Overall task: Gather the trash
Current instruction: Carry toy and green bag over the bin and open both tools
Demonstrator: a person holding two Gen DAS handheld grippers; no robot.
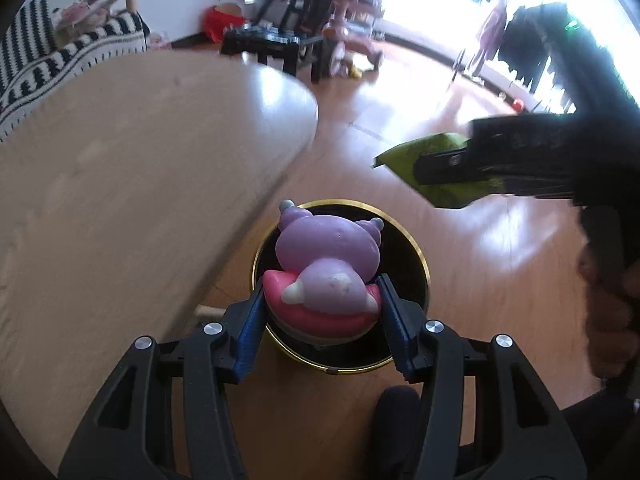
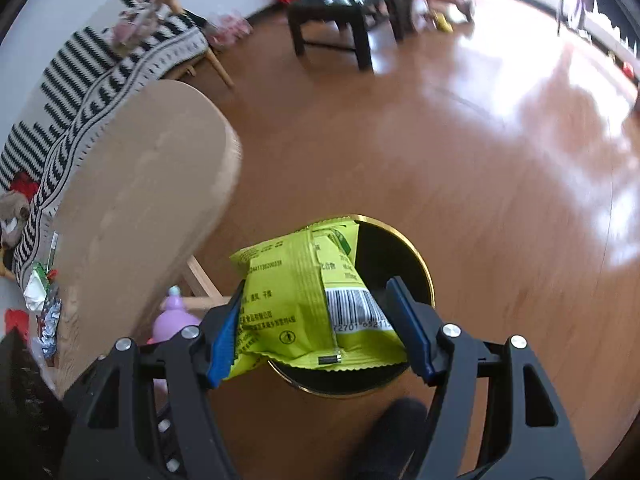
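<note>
Left tool (image 1: 322, 312) clamped part-open on a purple toy (image 1: 328, 268), held directly over the black bin (image 1: 416, 280) on the floor, presumably for a clean drop. Right tool (image 2: 316, 320) gripping a yellow-green packet (image 2: 296, 296) across its width, jaws fairly wide, likewise poised above the bin (image 2: 400, 252). Both pointed steeply down, likely so each item falls inside the gold rim. More wrappers (image 2: 42, 300) left on the tabletop (image 2: 140, 200) beside the bin.

Black gripper frames (image 1: 322, 320), blue fingers (image 1: 250, 336), silver screws.
</note>
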